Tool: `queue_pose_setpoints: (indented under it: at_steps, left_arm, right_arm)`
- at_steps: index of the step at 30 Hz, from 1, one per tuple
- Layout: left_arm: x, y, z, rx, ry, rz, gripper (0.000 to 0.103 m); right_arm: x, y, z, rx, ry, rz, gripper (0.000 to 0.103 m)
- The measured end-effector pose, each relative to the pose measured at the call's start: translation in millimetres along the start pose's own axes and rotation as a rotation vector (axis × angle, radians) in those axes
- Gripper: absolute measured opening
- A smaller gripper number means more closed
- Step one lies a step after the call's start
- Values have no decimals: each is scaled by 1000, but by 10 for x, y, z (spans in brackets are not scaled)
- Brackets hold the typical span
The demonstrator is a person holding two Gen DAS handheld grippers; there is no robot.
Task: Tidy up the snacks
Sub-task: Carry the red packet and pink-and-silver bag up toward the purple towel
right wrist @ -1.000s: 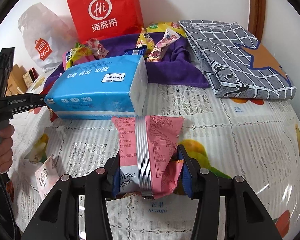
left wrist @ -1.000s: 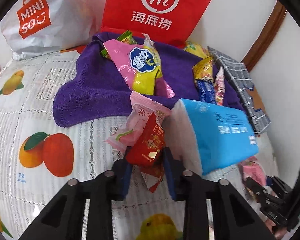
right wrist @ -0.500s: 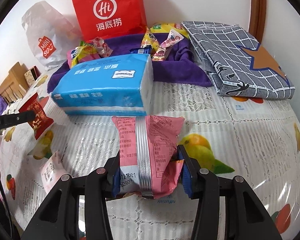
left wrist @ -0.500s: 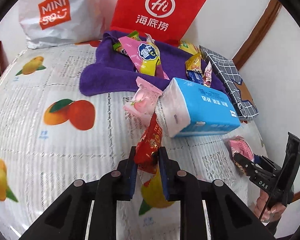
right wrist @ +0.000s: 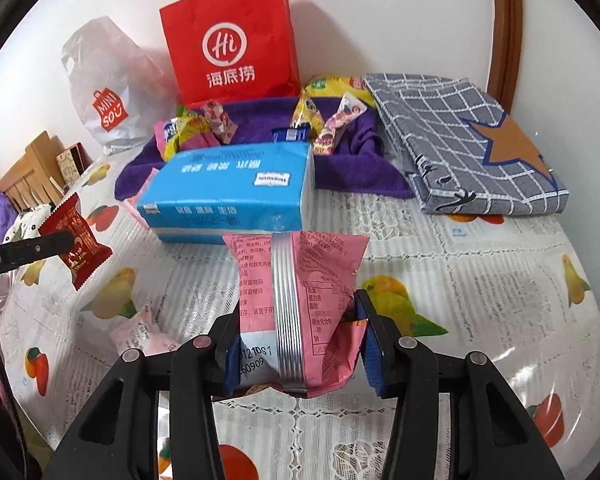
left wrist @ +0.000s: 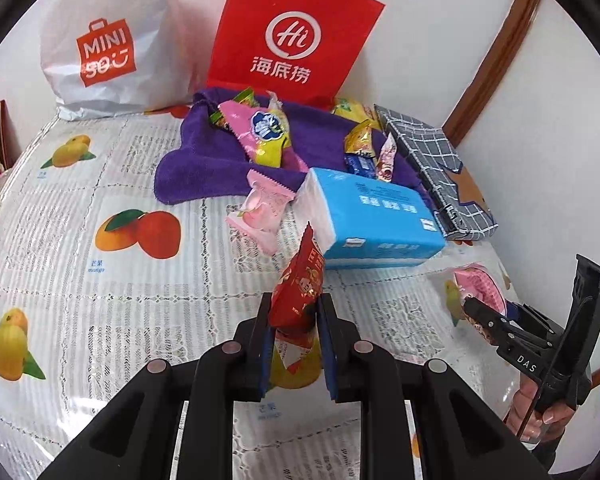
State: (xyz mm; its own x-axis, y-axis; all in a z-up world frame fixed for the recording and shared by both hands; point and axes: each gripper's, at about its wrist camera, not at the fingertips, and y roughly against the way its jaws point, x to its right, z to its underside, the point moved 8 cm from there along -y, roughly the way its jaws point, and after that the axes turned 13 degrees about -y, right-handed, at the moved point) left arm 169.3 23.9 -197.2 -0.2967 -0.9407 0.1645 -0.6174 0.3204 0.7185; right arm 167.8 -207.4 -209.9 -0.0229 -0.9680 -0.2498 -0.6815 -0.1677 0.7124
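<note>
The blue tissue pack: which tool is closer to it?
Right. The right tool, holding the pink packet, sits just before the blue tissue pack; the left tool is off beside it.

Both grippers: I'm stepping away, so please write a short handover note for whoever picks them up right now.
Left gripper: shut on a red snack packet, held off the table.
Right gripper: shut on a pink snack packet.
Several snacks already lie on the purple towel in front of the red paper bag.
Loose on the tablecloth: a pink candy pack beside the blue tissue pack, and a pale pink packet.
Left: place both held packets, then the loose ones, probably on the towel.
</note>
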Motion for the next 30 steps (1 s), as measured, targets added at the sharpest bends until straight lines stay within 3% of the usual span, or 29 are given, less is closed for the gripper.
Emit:
queue_pose_setpoints:
  at_steps: [19, 30]
  left_arm:
    - [462, 154, -394, 48, -99, 3, 19]
    - [549, 123, -717, 54, -113, 7, 19]
  right_arm:
    - [-96, 423, -563, 106, -19, -1, 48]
    - [-263, 450, -889, 130, 1, -22, 48]
